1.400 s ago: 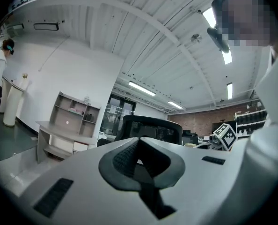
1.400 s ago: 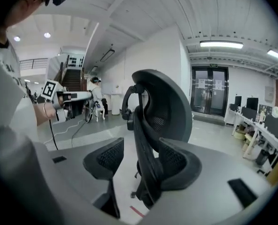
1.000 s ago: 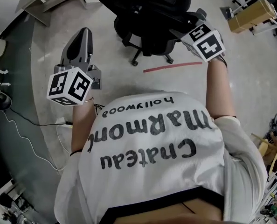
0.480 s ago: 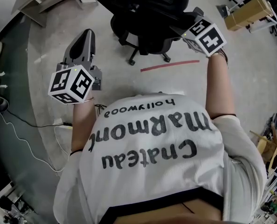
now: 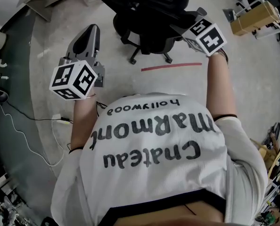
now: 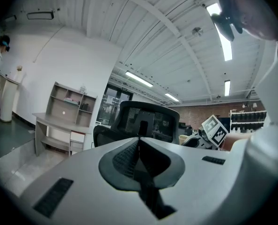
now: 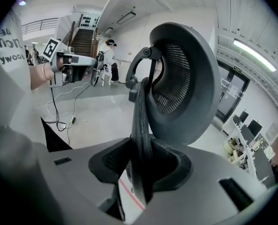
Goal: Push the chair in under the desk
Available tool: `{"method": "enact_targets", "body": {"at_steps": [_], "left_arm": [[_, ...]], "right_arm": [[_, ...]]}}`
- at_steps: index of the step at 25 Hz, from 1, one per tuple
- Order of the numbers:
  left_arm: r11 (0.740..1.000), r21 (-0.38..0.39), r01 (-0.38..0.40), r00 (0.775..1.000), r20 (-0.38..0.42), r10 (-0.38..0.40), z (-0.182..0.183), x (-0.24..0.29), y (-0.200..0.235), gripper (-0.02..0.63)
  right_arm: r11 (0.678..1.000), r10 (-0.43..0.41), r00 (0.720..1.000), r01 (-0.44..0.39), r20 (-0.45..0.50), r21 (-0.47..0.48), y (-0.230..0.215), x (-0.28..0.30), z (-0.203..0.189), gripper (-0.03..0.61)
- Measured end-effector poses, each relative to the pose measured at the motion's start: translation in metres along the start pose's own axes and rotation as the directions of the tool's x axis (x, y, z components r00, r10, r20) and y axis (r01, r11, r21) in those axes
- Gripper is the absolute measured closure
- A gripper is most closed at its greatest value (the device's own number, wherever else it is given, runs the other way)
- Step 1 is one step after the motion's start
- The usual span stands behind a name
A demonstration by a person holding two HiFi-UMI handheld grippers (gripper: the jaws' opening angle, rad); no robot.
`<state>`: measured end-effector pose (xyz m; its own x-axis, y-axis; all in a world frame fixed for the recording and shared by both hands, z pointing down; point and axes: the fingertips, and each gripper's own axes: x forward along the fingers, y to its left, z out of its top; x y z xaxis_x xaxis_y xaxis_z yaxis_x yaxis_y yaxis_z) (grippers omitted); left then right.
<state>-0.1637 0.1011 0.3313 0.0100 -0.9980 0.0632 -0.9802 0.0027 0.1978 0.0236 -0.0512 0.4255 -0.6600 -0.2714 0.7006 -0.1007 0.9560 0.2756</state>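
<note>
Between the jaws of my right tongs (image 7: 141, 168), which have just been closing, I clamp the chair (image 5: 149, 13) by its back edge, left tongs (image 6: 139, 146) pressed together empty behind it; gripping seems done, so next comes a steady push toward the desk (image 6: 59, 122).

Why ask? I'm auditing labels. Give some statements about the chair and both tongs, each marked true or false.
1. The right tongs hang empty beside the chair. False: their jaws have just been closing and now pinch the edge of the chair's back.
2. The left tongs are shut on nothing. True.
3. The left tongs touch the chair. False: they are apart from it, to the left in the head view.
4. A red tape line lies on the floor by the chair's base. True.
</note>
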Motion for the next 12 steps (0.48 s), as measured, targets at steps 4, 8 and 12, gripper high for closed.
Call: {"method": "enact_targets", "body": {"at_steps": [4, 8, 12], "left_arm": [[0.999, -0.02, -0.042, 0.999, -0.004, 0.042, -0.003, -0.002, -0.011, 0.597], [0.998, -0.023, -0.061, 0.998, -0.008, 0.061, -0.008, -0.005, -0.021, 0.597], [0.997, -0.029, -0.074, 0.997, -0.005, 0.074, -0.011, -0.004, -0.03, 0.597]], "right_arm": [[0.999, 0.033, 0.999, -0.033, 0.007, -0.016, -0.007, -0.002, -0.008, 0.439], [0.998, 0.052, 0.998, -0.051, 0.017, -0.041, -0.01, -0.006, -0.016, 0.439], [0.995, 0.075, 0.997, -0.072, 0.032, -0.062, -0.016, -0.012, -0.028, 0.439]]}}
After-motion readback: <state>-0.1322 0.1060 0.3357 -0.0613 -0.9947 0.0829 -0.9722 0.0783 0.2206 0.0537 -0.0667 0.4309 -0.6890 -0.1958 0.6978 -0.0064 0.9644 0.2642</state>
